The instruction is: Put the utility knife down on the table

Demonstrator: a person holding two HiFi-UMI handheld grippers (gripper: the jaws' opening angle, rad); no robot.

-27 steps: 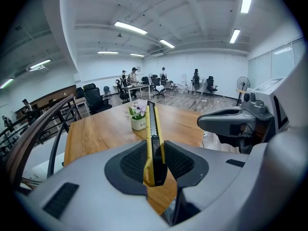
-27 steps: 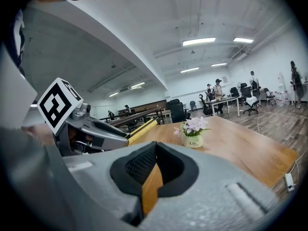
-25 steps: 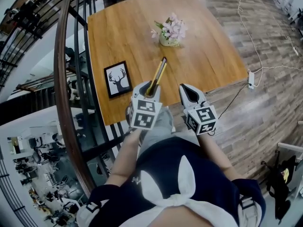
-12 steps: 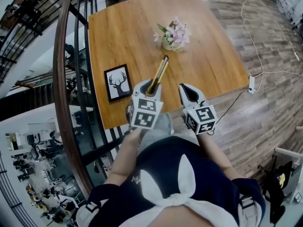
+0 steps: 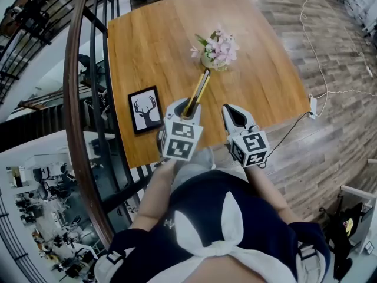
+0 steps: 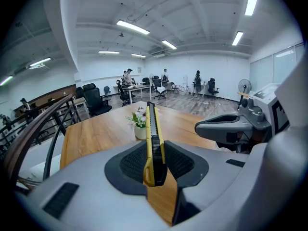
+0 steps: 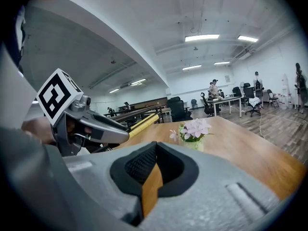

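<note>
The knife (image 6: pixel 153 143) is pinched by its butt end in my left gripper (image 5: pixel 187 109). The ribbed pads press on the two flat sides of the yellow-and-black body, and the thin edge stands upward. The rest of it sticks out past the jaws and slants down toward the table (image 5: pixel 154 46). It hangs in the air just inside the near edge and is not yet lying on the wood. Its far end aims at the flowers (image 5: pixel 217 47), which stand about mid-table. I judge that holding it by the tail keeps most of its length clear of the jaws, so the front can meet the wood first when I lower it.

My right gripper (image 7: pixel 155 163) is just beside the left, over the same near edge. Its pads are pressed together with nothing between them. I take it to be idle, since this task needs only one gripper.

The frame (image 5: pixel 145 109) with a deer-head silhouette lies near the table's near left corner, left of the knife and apart from it. The wood between frame and flowers is bare, which looks like the spot to use.

I can read no brand or lettering on the knife or the frame. My grippers' cubes carry only black-and-white square markers.
</note>
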